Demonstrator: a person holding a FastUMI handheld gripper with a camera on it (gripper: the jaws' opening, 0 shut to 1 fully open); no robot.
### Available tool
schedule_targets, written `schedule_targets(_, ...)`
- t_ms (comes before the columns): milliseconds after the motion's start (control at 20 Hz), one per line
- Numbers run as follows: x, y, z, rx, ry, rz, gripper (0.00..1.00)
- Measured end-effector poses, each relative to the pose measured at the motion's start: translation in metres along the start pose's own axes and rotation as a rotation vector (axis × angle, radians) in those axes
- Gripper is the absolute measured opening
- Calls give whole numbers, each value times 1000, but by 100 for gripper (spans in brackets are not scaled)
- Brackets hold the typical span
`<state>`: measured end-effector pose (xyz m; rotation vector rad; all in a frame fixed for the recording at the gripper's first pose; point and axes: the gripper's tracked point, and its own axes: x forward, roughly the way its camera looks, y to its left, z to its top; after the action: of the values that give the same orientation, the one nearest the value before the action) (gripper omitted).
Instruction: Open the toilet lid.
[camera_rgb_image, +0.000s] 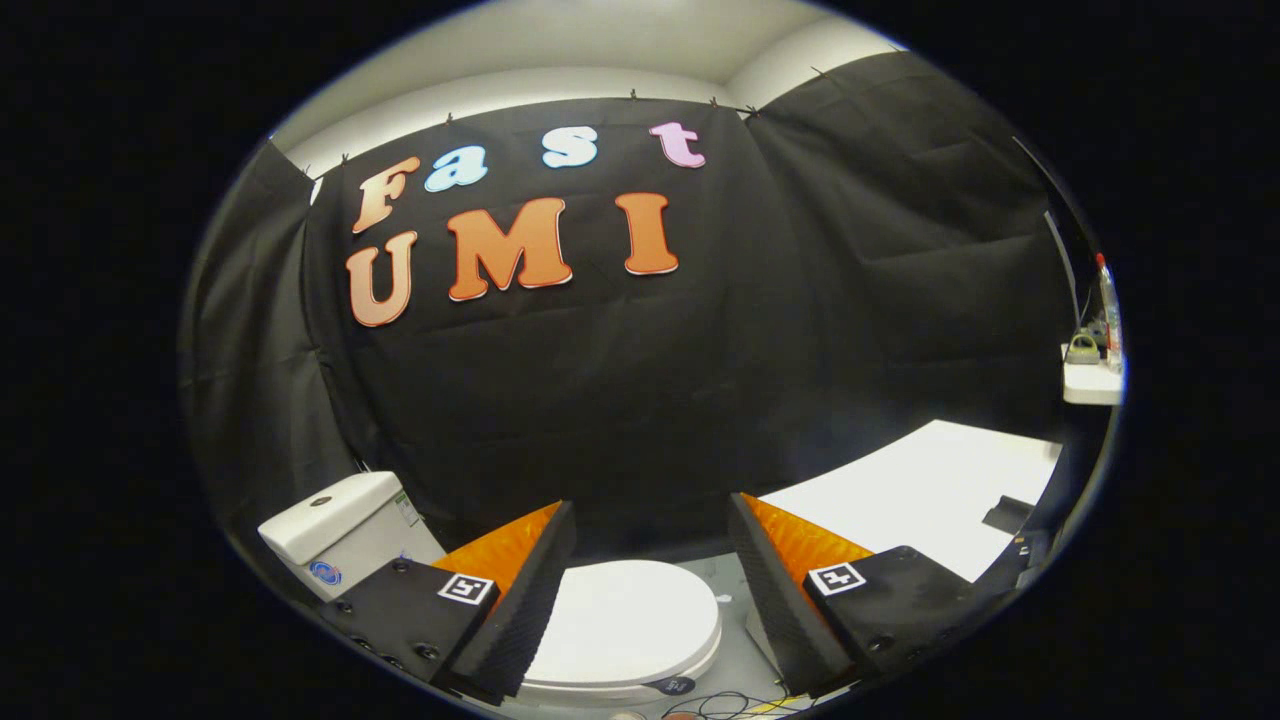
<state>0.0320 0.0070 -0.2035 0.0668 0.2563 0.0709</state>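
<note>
Nothing done yet: the toilet lid lies flat and closed, the gripper hovering above it, fingers spread wide, empty.

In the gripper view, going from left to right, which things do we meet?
Toilet tank → closed toilet lid, seen between the open gripper's fingers → white table → small shelf with a bottle.

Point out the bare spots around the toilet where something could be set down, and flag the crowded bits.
Free: the white table right of the toilet, bare except a dark item at its near edge. The shut lid, seen between the open gripper's fingers, is bare too. Crowded: cables on the floor before the bowl; the small shelf far right carries a bottle.
</note>
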Motion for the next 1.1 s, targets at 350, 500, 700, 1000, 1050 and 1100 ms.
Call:
schedule_targets(350,21,-20,-85,259,130,-13,98)
schedule_targets(500,20,-26,-131,310,234,-26,99)
schedule_targets(700,18,-32,-188,350,366,-46,99)
schedule_targets(1000,19,-49,-262,428,481,-98,99)
schedule_targets(1050,17,-52,-272,447,495,-107,99)
schedule_targets(1100,16,-55,-281,469,504,-117,99)
